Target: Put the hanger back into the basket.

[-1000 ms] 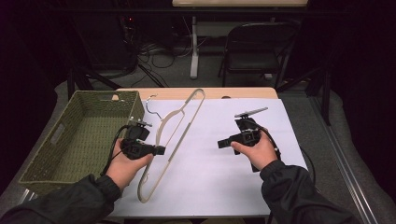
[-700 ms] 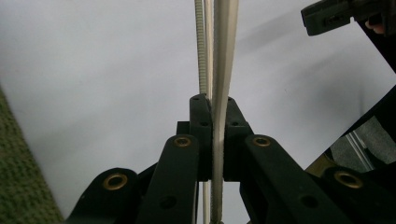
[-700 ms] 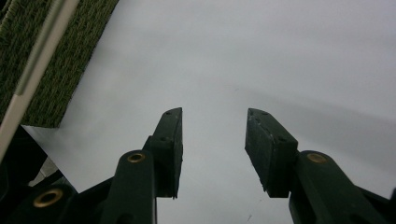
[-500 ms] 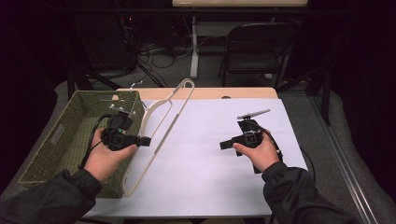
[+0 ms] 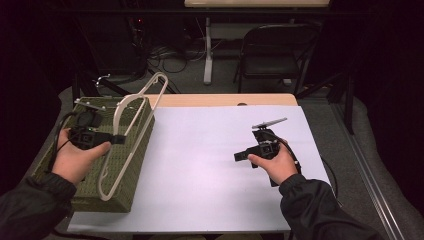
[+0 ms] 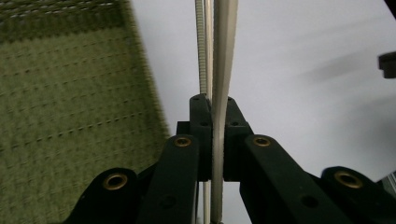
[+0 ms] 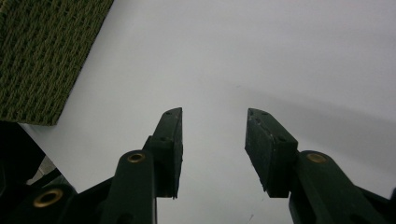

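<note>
One cream hanger (image 5: pixel 131 131) | thin-armed, tilted | over green basket (image 5: pixel 131 187)

The left hand (image 5: pixel 75 157) held the left gripper (image 5: pixel 116 139) at the left side, its 2 jaws pressed together on a thin pale bar. The right hand (image 5: pixel 272 162) held the right gripper (image 5: pixel 239 156) low at the right, its 2 jaws parted and bare. Dark sleeves covered both forearms.
</note>
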Motion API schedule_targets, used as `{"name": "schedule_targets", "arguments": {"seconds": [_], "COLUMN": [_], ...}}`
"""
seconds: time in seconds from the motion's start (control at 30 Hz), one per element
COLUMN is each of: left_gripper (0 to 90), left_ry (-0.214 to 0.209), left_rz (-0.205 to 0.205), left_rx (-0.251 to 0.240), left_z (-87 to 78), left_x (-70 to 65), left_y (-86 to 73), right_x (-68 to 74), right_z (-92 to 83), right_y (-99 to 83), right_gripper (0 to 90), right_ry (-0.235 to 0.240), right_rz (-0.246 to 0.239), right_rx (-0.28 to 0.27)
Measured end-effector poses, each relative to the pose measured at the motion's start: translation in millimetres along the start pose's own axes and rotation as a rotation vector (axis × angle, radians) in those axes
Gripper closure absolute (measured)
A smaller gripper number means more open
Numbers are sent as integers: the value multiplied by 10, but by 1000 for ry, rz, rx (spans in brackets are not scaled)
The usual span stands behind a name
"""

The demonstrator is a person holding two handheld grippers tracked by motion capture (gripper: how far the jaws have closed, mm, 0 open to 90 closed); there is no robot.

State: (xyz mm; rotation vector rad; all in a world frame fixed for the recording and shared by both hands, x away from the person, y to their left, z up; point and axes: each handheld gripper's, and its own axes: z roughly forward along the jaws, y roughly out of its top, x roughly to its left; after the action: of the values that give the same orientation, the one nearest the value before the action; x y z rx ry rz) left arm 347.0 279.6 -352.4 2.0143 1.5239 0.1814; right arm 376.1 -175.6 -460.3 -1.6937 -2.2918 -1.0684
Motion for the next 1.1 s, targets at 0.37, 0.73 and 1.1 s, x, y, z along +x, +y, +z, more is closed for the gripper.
{"name": "schedule_targets", "arguments": {"seconds": [0.37,0.73,1.1], "left_gripper": [872,872,872], "left_ry": [88,130,79], "left_rz": [-25,97,286], "left_rx": [22,59,105], "left_z": [-14,-147,-180], "left_x": [571,877,1123], "left_y": [37,75,35], "right_x": [-36,-45,-78], "right_z": [46,59,44], "right_y": [26,6,3], "right_gripper": [567,568,568], "right_ry": [-2,1,0], "right_rz": [-9,-8,7], "right_rx": [20,27,20]}}
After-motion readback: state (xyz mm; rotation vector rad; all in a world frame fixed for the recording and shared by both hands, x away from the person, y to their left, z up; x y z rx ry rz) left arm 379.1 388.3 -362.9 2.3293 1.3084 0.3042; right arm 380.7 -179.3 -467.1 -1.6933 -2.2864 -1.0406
